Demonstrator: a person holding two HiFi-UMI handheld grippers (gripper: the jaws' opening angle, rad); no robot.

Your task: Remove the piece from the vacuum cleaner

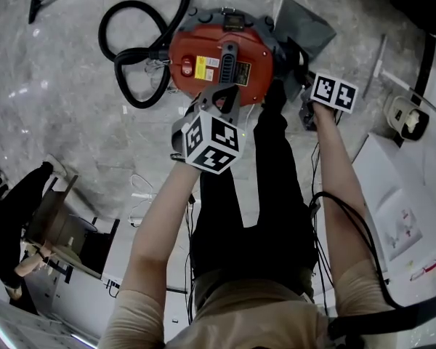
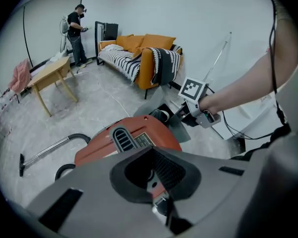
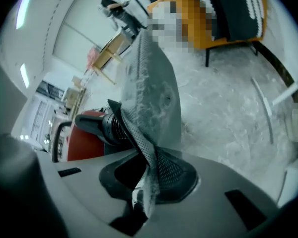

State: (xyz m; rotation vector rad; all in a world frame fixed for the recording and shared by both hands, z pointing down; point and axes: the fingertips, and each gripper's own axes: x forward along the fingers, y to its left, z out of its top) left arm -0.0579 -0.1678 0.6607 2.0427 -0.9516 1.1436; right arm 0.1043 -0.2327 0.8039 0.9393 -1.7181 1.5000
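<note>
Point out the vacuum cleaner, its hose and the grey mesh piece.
vacuum cleaner (image 1: pixel 196 41): head view, red top housing.
hose (image 1: pixel 131 4): head view, black loop's top.
grey mesh piece (image 3: pixel 154 93): right gripper view, its middle.

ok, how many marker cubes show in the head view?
2. One marker cube sits at centre, just below the red vacuum cleaner in the picture. The second marker cube is further right, near the grey piece. None looks hidden.

A beige short-sleeved shirt (image 1: pixel 240 318) and black trousers (image 1: pixel 269 195) are being worn. Black cables (image 1: pixel 357 224) are being led beside the right arm. The left gripper (image 2: pixel 153 186) and the right gripper (image 3: pixel 148 182) are being shown as grey moulded bodies with black ribbed pads (image 2: pixel 170 171), each being topped by a white cube with black square markers (image 1: pixel 212 142).
</note>
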